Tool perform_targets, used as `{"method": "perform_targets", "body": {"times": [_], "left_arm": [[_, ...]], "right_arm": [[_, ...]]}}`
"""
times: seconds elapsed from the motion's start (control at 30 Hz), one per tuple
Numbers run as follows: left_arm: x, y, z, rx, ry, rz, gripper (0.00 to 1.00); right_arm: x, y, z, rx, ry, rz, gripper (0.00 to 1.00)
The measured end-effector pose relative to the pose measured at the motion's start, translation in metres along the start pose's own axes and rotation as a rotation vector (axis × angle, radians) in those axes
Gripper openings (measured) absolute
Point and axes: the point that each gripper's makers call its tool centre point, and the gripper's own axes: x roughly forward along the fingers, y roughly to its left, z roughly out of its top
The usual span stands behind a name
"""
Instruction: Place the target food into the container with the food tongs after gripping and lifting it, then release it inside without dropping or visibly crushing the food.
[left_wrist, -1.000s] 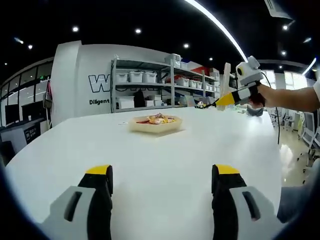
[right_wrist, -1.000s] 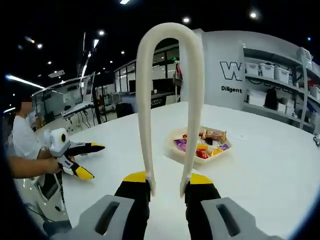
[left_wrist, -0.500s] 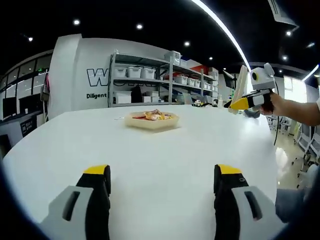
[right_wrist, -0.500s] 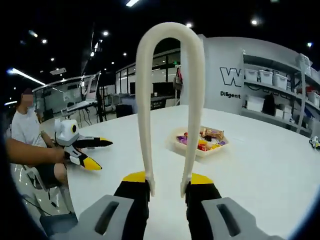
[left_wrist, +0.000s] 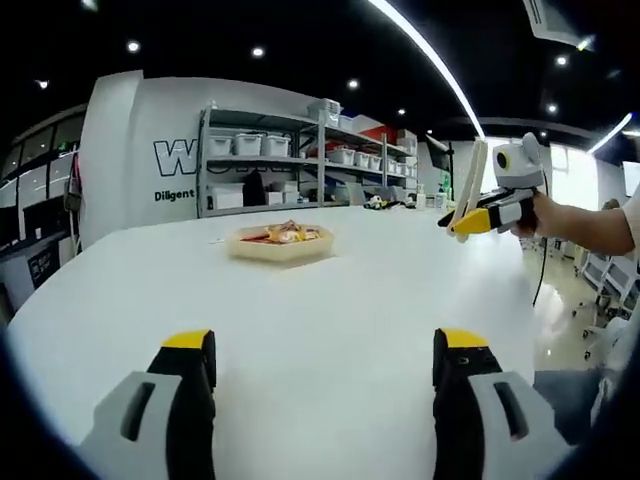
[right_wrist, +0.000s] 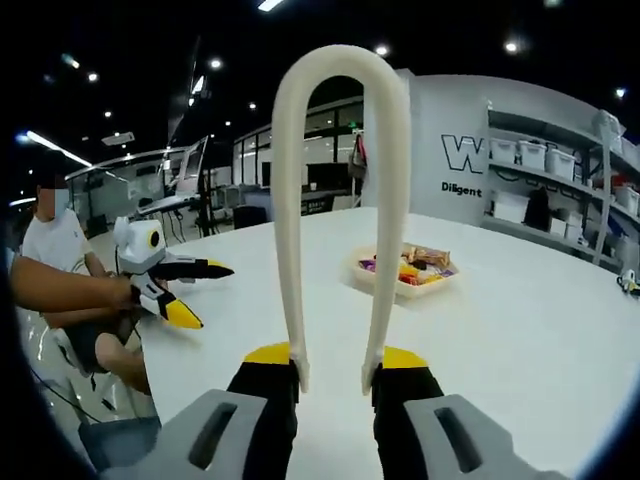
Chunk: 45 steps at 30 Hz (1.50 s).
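Right gripper view: my right tool (right_wrist: 333, 375) pinches the springy food tongs (right_wrist: 340, 200), my left tool (left_wrist: 325, 360) is spread; the tray's (right_wrist: 405, 283) wrapped snacks look light, crushable — grip mid-wrapper.

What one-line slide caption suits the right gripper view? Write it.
Right hand-held gripper grips cream food tongs, snack tray ahead on white table.

The white table (left_wrist: 330, 300) is bare on every side of the tray (left_wrist: 279, 243) of wrapped snacks, so the tray can be approached from the near edge, the left or the right. Behind the tray, past the table's far edge, shelving (left_wrist: 300, 160) with bins is seen. The right gripper (right_wrist: 335, 372) is closed on cream tongs (right_wrist: 335, 180), whose loop stands just left of the tray in the right gripper view.
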Motion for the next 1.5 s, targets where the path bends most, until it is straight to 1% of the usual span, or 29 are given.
{"method": "perform_targets", "body": {"times": [0.13, 0.33, 0.43, 0.5, 0.53, 0.6, 0.67, 0.7, 0.73, 0.8, 0.87, 0.93, 0.97, 1.0, 1.03, 1.07, 1.1, 1.2, 1.3, 1.33, 1.4, 1.43, 1.5], "left_arm": [[0.003, -0.011, 0.007, 0.025, -0.008, -0.023, 0.88], [0.008, -0.042, 0.029, 0.058, -0.034, -0.106, 0.88], [0.01, -0.05, 0.036, 0.07, -0.046, -0.126, 0.88], [0.011, -0.058, 0.043, 0.077, -0.055, -0.147, 0.88], [0.012, -0.06, 0.044, 0.082, -0.055, -0.155, 0.87], [0.013, -0.067, 0.045, 0.099, -0.048, -0.172, 0.87], [0.014, -0.078, 0.043, 0.096, -0.034, -0.214, 0.87], [0.014, -0.083, 0.042, 0.102, -0.028, -0.231, 0.86], [0.014, -0.088, 0.042, 0.114, -0.029, -0.241, 0.85], [0.014, -0.093, 0.043, 0.127, -0.032, -0.248, 0.84], [0.014, -0.108, 0.051, 0.129, -0.061, -0.283, 0.82], [0.013, -0.114, 0.056, 0.139, -0.076, -0.294, 0.8], [0.014, -0.116, 0.058, 0.152, -0.083, -0.296, 0.79], [0.014, -0.118, 0.059, 0.162, -0.081, -0.295, 0.78], [0.015, -0.12, 0.057, 0.165, -0.063, -0.302, 0.78], [0.015, -0.123, 0.057, 0.162, -0.062, -0.313, 0.78], [0.015, -0.126, 0.058, 0.168, -0.069, -0.321, 0.77], [0.014, -0.129, 0.06, 0.186, -0.081, -0.333, 0.7], [0.013, -0.133, 0.063, 0.181, -0.094, -0.363, 0.56], [0.012, -0.134, 0.064, 0.173, -0.096, -0.369, 0.51], [0.011, -0.135, 0.066, 0.158, -0.108, -0.388, 0.45], [0.011, -0.135, 0.066, 0.155, -0.105, -0.391, 0.41], [0.01, -0.136, 0.063, 0.145, -0.091, -0.403, 0.37]], "right_arm": [[0.004, 0.008, -0.001, -0.003, -0.001, 0.014, 0.23], [0.013, 0.027, 0.0, 0.017, -0.023, 0.055, 0.24], [0.016, 0.034, 0.0, 0.042, -0.034, 0.075, 0.24], [0.019, 0.045, 0.001, 0.054, -0.038, 0.099, 0.24], [0.02, 0.046, 0.001, 0.057, -0.04, 0.101, 0.24], [0.02, 0.057, 0.003, 0.076, -0.045, 0.133, 0.24], [0.02, 0.068, 0.008, 0.085, -0.067, 0.164, 0.24], [0.02, 0.072, 0.011, 0.097, -0.072, 0.176, 0.24], [0.019, 0.079, 0.016, 0.119, -0.09, 0.198, 0.24], [0.017, 0.091, 0.025, 0.192, -0.119, 0.255, 0.24], [0.014, 0.097, 0.035, 0.278, -0.162, 0.292, 0.24], [0.014, 0.098, 0.038, 0.314, -0.167, 0.313, 0.24], [0.015, 0.096, 0.039, 0.311, -0.173, 0.307, 0.24], [0.015, 0.096, 0.04, 0.334, -0.178, 0.315, 0.24], [0.014, 0.099, 0.04, 0.386, -0.17, 0.342, 0.24], [0.013, 0.099, 0.04, 0.398, -0.168, 0.346, 0.24], [0.013, 0.097, 0.04, 0.384, -0.179, 0.34, 0.24], [0.013, 0.099, 0.04, 0.38, -0.176, 0.344, 0.25], [0.01, 0.101, 0.04, 0.435, -0.186, 0.371, 0.25], [0.01, 0.101, 0.04, 0.441, -0.189, 0.374, 0.25], [0.009, 0.103, 0.04, 0.443, -0.192, 0.378, 0.25], [0.009, 0.103, 0.041, 0.448, -0.202, 0.38, 0.25], [0.007, 0.105, 0.045, 0.47, -0.222, 0.41, 0.25]]}}
